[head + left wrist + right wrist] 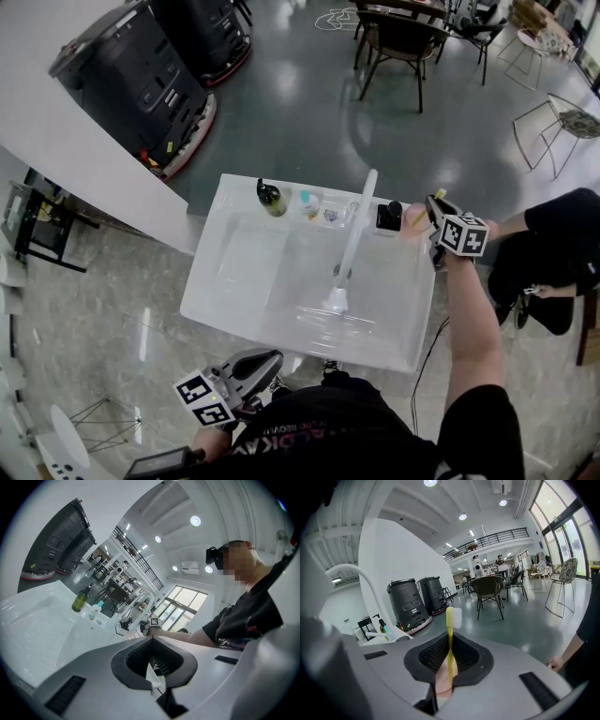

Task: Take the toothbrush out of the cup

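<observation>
A yellow toothbrush (450, 620) with white bristles stands upright between the jaws of my right gripper (449, 656), which is shut on its handle. In the head view the right gripper (433, 217) hovers just right of the black cup (388, 217) at the back right corner of the white sink (234, 281). The brush's yellow tip (440, 194) pokes out above the gripper, clear of the cup. My left gripper (262, 361) hangs low by the sink's near edge. Its jaws (151, 667) are shut with nothing in them.
A tall white faucet (354, 239) arches over the basin. A green bottle (272, 198) and a small clear bottle (310, 202) stand along the back rim. Black machines (141, 75) sit far left and chairs (403, 42) beyond the sink.
</observation>
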